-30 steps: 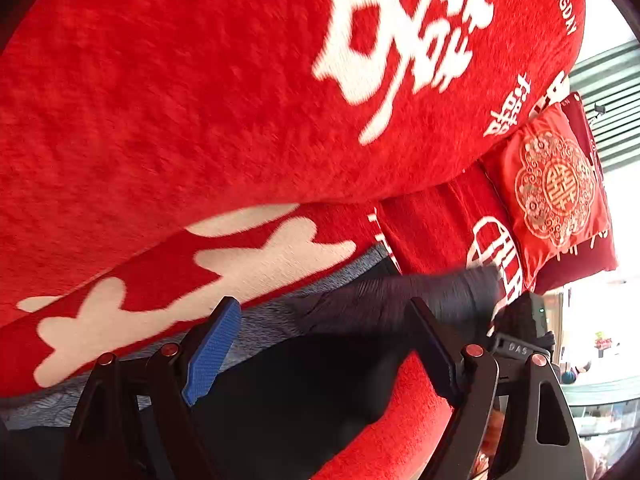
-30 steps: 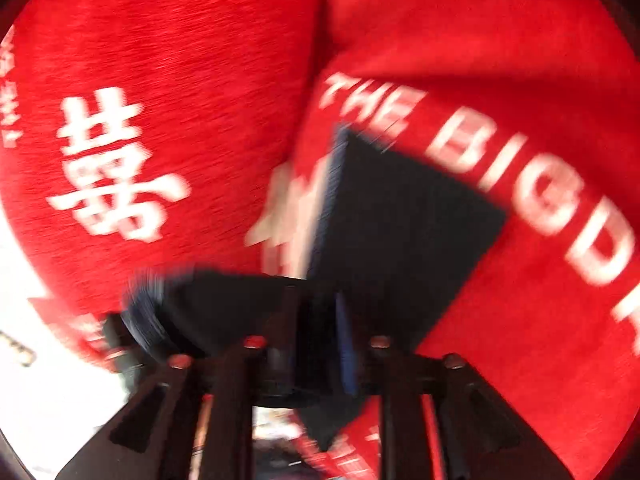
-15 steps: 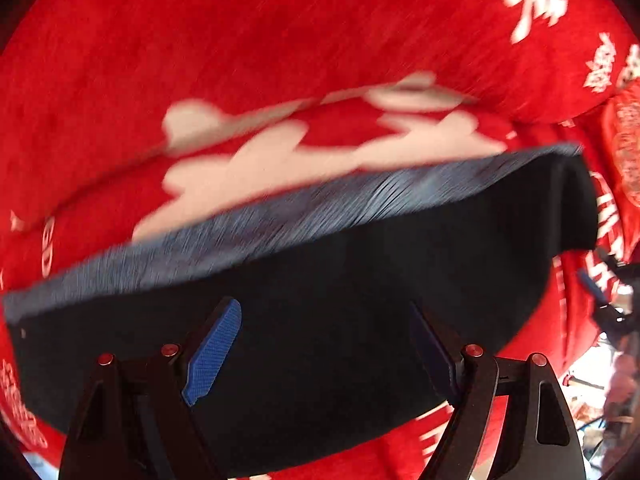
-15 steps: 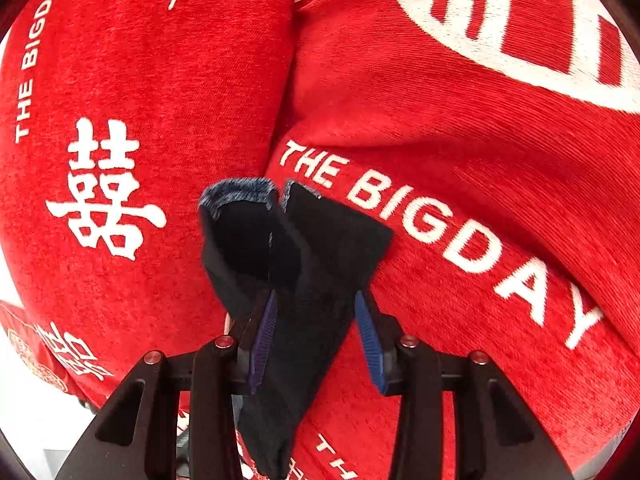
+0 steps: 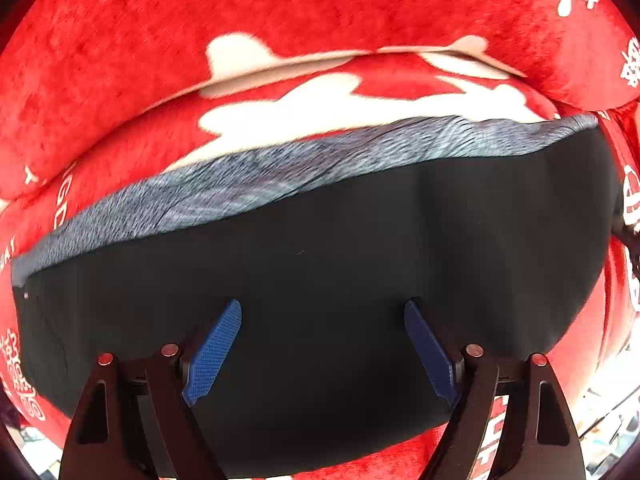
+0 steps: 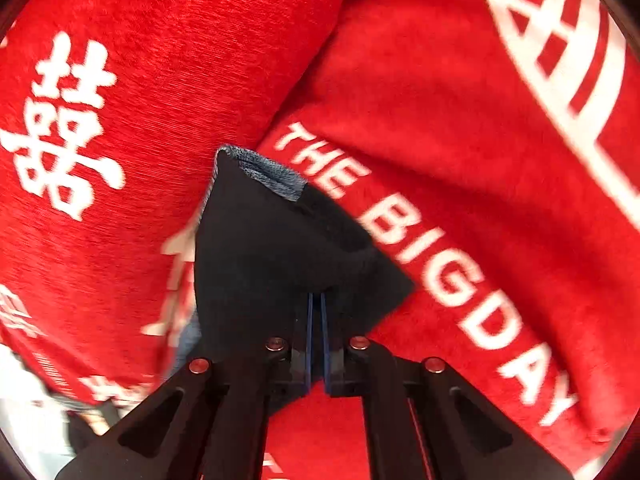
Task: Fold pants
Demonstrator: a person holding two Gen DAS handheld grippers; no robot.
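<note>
A red plush sofa cover (image 5: 280, 8), printed with white Chinese characters and the words "THE BIGDAY" (image 6: 440, 264), fills both wrist views, with dark pants (image 5: 340, 260) spread flat across the seat and their grey-blue inner lining showing along the far edge. The left claw (image 5: 322, 334) hovers over the dark cloth with its blue pads (image 5: 212, 352) spread wide and gripping nothing, while the right claw (image 6: 316, 344) is pinched tight on a bunched corner of the pants (image 6: 280, 248).
</note>
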